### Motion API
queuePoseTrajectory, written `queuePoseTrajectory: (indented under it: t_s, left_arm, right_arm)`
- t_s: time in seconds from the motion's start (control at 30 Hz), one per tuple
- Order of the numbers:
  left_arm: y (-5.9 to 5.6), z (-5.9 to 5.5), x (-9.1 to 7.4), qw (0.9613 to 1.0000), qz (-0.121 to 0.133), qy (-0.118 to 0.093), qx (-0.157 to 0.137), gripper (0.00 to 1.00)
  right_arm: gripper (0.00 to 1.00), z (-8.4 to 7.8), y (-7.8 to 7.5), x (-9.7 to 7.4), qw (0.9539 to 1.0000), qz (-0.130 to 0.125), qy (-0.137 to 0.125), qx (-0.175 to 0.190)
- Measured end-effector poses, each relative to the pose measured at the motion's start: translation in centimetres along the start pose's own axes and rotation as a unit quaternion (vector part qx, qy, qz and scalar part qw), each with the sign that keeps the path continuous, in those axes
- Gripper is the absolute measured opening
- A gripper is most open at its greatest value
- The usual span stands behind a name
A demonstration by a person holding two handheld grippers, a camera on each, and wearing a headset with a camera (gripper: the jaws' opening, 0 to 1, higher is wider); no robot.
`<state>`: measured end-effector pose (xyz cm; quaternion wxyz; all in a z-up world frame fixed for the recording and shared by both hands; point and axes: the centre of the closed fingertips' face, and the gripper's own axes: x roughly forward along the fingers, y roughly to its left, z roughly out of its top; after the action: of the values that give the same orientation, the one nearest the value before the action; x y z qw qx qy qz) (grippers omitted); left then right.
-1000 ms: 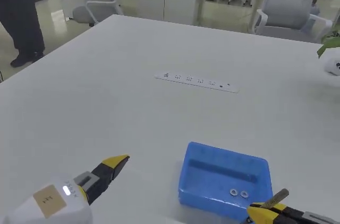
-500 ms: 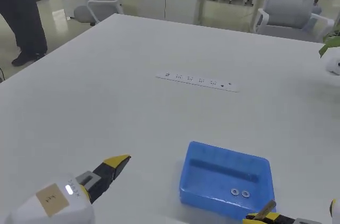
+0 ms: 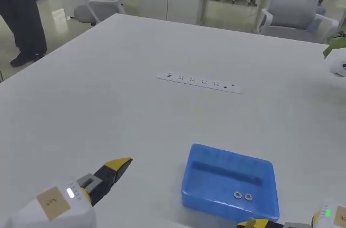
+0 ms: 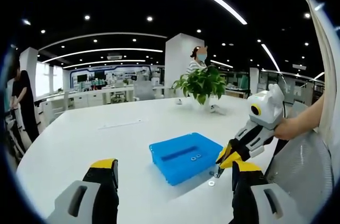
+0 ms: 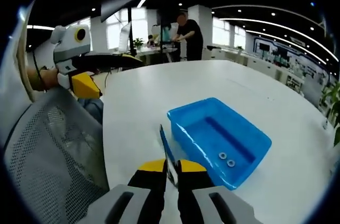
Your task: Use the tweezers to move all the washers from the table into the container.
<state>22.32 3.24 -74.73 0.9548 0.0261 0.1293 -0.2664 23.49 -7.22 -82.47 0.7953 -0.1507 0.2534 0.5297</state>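
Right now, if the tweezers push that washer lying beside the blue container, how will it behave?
The washer lies flat on the smooth white table, so it would probably slide, not roll. It looks small and thin, so likely light, and the tweezers may slip off its edge. It seems metallic, so probably stiff.

Our right gripper (image 5: pixel 169 166) rises from the near edge, its yellow-tipped jaws pinched together on the tweezers (image 5: pixel 163 141), whose thin blade points away over the white table (image 5: pixel 159 83). Just right of the blade sits the blue container (image 5: pixel 187 115), two washers (image 5: pixel 222 155) lying side by side on its floor. At left we see the left gripper (image 5: pixel 114 72), jaws spread, near a grey mesh chair back (image 5: pixel 48 144).
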Motion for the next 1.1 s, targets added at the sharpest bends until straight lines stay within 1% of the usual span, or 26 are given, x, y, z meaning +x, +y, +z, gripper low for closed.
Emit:
queuePoseTrajectory:
  t_s: [0.07, 0.1, 0.17, 0.27, 0.33, 0.47, 0.57, 0.67, 0.7, 0.8, 0.83, 0.87, 0.93, 0.97, 1.0, 1.03, 1.07, 1.1]
  left_arm:
    - [0.1, 0.1, 0.0, 1.0000, 0.002, -0.002, -0.001, 0.90]
    - [0.1, 0.1, 0.0, 1.0000, 0.002, -0.003, -0.002, 0.90]
    - [0.2, 0.1, -0.1, 1.0000, 0.003, -0.004, -0.003, 0.90]
    - [0.1, 0.1, 0.0, 1.0000, 0.002, -0.002, -0.003, 0.90]
    - [0.0, 0.0, 0.0, 1.0000, 0.000, -0.001, -0.001, 0.90]
    - [0.0, -0.1, 0.0, 1.0000, -0.001, 0.002, 0.002, 0.90]
    - [0.1, 0.0, 0.0, 1.0000, 0.000, 0.001, 0.000, 0.90]
    - [0.1, 0.0, -0.1, 1.0000, 0.002, 0.000, 0.000, 0.90]
    - [0.1, 0.0, -0.1, 1.0000, 0.002, -0.001, 0.000, 0.90]
    - [0.2, 0.0, -0.1, 1.0000, 0.004, -0.002, 0.000, 0.89]
    - [0.3, 0.0, -0.1, 1.0000, 0.005, -0.002, -0.002, 0.89]
    - [0.3, 0.1, -0.1, 1.0000, 0.006, -0.003, -0.002, 0.89]
    - [0.3, 0.1, -0.1, 1.0000, 0.005, -0.003, -0.002, 0.89]
    - [0.3, 0.1, -0.1, 1.0000, 0.005, -0.003, -0.002, 0.89]
    - [0.3, 0.1, -0.1, 1.0000, 0.005, -0.003, -0.001, 0.89]
    - [0.3, 0.0, -0.2, 1.0000, 0.005, -0.003, 0.000, 0.89]
    - [0.3, 0.1, -0.1, 1.0000, 0.005, -0.003, 0.000, 0.89]
    - [0.3, 0.1, -0.2, 1.0000, 0.005, -0.003, -0.001, 0.89]
  right_arm:
    - [0.04, 0.0, -0.3, 0.0, 0.9999, -0.006, -0.004, 0.011]
    - [0.03, -0.1, -0.5, -0.1, 0.9998, -0.011, -0.004, 0.019]
    - [0.03, -0.3, -0.8, -0.3, 0.9994, -0.023, -0.002, 0.025]
    - [0.03, -0.6, -0.7, -0.3, 0.9994, -0.020, 0.000, 0.027]
    - [0.03, -0.8, -0.6, -0.3, 0.9996, -0.022, 0.005, 0.014]
    - [0.03, -0.8, -0.8, -0.4, 0.9993, -0.025, 0.002, 0.027]
    - [0.02, -0.8, -1.0, -0.4, 0.9989, -0.028, 0.000, 0.038]
    - [0.02, -0.8, -1.2, -0.5, 0.9982, -0.037, -0.003, 0.048]
    - [0.02, -0.6, -1.3, -0.7, 0.9979, -0.041, -0.007, 0.050]
    - [0.03, 0.2, -1.3, -1.2, 0.9955, -0.038, -0.027, 0.083]
    - [0.02, 0.6, -1.4, -1.5, 0.9940, -0.038, -0.036, 0.096]
    - [0.02, 1.2, -1.5, -1.8, 0.9911, -0.034, -0.052, 0.118]
    - [0.03, 2.1, -1.6, -2.3, 0.9847, -0.025, -0.073, 0.156]
    - [0.03, 2.7, -2.2, -2.8, 0.9806, -0.031, -0.091, 0.171]
    - [0.03, 2.9, -2.4, -3.0, 0.9773, -0.030, -0.099, 0.185]
    - [0.03, 3.2, -2.6, -3.4, 0.9714, -0.018, -0.107, 0.212]
    - [0.03, 3.4, -2.8, -3.6, 0.9671, -0.015, -0.111, 0.228]
    - [0.03, 3.5, -3.3, -3.9, 0.9633, -0.017, -0.117, 0.241]
